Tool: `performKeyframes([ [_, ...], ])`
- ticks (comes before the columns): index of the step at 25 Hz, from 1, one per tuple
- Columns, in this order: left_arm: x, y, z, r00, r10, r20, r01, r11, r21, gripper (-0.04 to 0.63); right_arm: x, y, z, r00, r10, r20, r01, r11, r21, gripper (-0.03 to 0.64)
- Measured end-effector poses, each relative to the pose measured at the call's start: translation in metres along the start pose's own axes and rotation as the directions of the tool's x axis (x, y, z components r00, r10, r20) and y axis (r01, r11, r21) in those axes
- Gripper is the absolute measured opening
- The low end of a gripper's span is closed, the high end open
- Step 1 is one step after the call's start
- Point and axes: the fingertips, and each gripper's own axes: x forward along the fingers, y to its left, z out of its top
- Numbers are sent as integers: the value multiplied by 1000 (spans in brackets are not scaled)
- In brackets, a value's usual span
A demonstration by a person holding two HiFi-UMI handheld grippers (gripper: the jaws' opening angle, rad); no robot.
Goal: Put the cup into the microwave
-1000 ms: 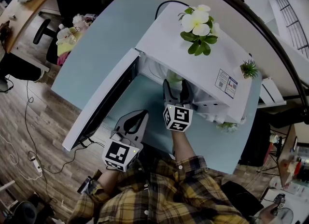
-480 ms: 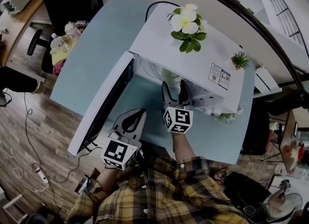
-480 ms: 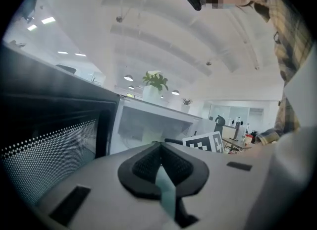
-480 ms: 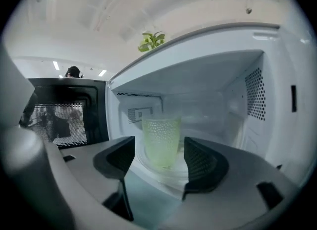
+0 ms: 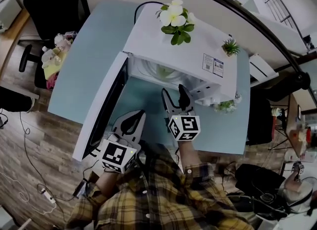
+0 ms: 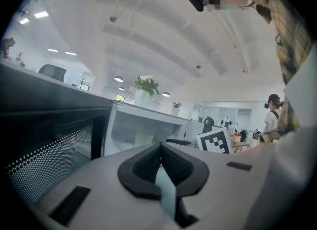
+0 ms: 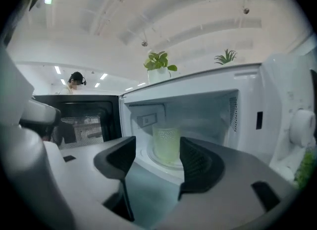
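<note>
A pale green cup (image 7: 166, 144) stands upright on the turntable inside the open white microwave (image 5: 173, 45); in the head view only a bit of the cup (image 5: 166, 71) shows in the opening. My right gripper (image 5: 173, 91) (image 7: 157, 150) hangs just outside the opening, open and holding nothing, with the cup framed between its fingers farther in. The microwave door (image 5: 101, 110) is swung wide to the left. My left gripper (image 5: 137, 114) (image 6: 159, 147) is shut and holds nothing, beside the door's free edge.
A potted white flower (image 5: 174, 18) and a small green plant (image 5: 229, 47) stand on the microwave's top. Another plant (image 5: 225, 106) sits by its right side. Toys (image 5: 54, 53) lie at the light blue table's (image 5: 84, 70) left edge.
My right gripper has drawn back out of the microwave mouth toward the person, leaving the cup inside. The left gripper has hardly moved.
</note>
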Motion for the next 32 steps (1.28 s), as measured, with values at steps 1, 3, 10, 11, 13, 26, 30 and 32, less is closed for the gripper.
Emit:
performKeyframes([
  [1, -1, -2, 0, 1000, -10, 1, 10, 1000, 5, -11, -6, 2, 2, 1000, 2, 3, -2, 1000, 1, 281],
  [3, -4, -5, 0, 1000, -27, 5, 27, 1000, 17, -11, -18, 5, 6, 1000, 4, 14, -5, 1000, 2, 266],
  [10, -15, -15, 10, 998, -57, 21, 56, 997, 47, -11, -57, 18, 26, 998, 29, 48, -29, 1000, 3, 219],
  [11, -16, -17, 10, 998, -62, 22, 61, 997, 50, -11, -62, 18, 29, 998, 30, 53, -30, 1000, 2, 214],
  [13, -18, -19, 11, 997, -68, 22, 66, 996, 56, -11, -73, 18, 35, 997, 40, 61, -40, 999, 7, 194],
  [26, -28, -28, 22, 996, -87, 36, 84, 994, 73, -11, -119, 35, 50, 983, 158, 88, -170, 975, 145, 62],
  [30, -25, -31, 24, 995, -96, 37, 94, 994, 61, -11, -122, 38, 58, 978, 182, 99, -195, 968, 156, 43],
  [32, -25, -31, 25, 994, -99, 37, 97, 994, 56, -11, -124, 40, 62, 976, 191, 106, -206, 966, 158, 35],
])
